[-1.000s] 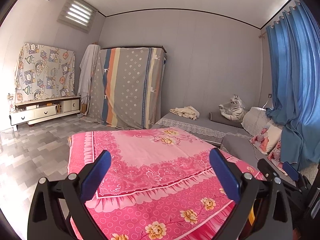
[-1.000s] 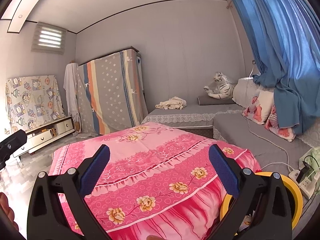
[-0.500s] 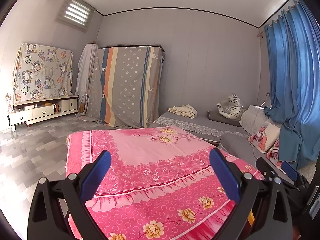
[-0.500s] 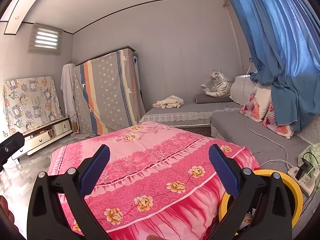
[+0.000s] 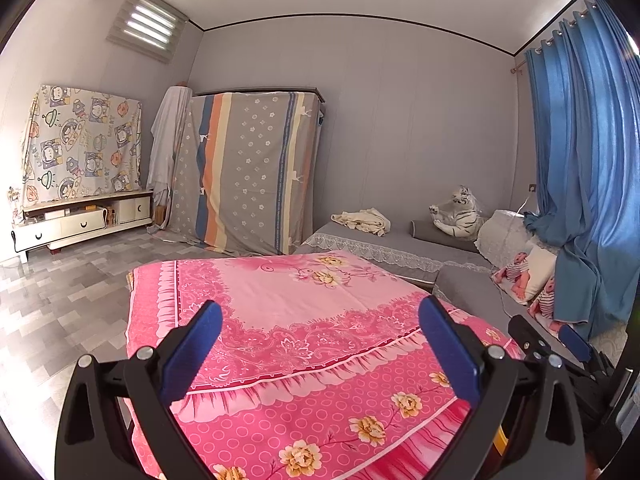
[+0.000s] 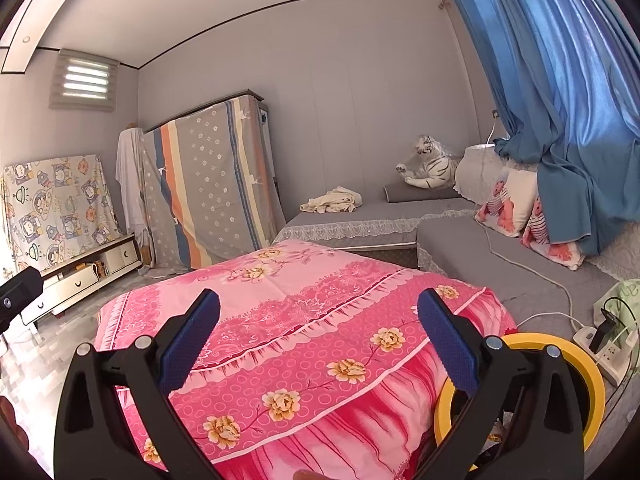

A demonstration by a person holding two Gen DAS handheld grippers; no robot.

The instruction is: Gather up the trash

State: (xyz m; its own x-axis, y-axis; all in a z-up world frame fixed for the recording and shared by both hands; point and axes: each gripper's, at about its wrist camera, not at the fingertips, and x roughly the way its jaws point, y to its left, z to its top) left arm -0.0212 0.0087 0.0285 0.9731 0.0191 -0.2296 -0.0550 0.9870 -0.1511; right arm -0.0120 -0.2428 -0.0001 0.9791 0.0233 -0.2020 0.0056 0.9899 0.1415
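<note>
A yellow-rimmed bin [image 6: 560,384] stands on the floor at the lower right of the right wrist view, partly behind my right gripper's finger; a sliver of it shows in the left wrist view [image 5: 499,438]. My left gripper [image 5: 318,344] is open and empty above the pink floral cloth on the table [image 5: 280,308]. My right gripper [image 6: 318,342] is open and empty above the same cloth [image 6: 304,308]. It also shows at the right in the left wrist view [image 5: 560,344]. I see no loose trash on the cloth.
A grey corner sofa [image 6: 460,248] carries a cream blanket [image 6: 332,202], a plush tiger [image 6: 432,168] and pillows [image 6: 516,204]. A power strip with cables [image 6: 600,344] lies by the bin. Blue curtains [image 6: 560,100], a covered wardrobe [image 5: 248,172] and a low cabinet [image 5: 80,220] line the walls.
Both views have tilted slightly upward and back, so the table and sofa sit a little lower in frame. Both grippers stay open and empty.
</note>
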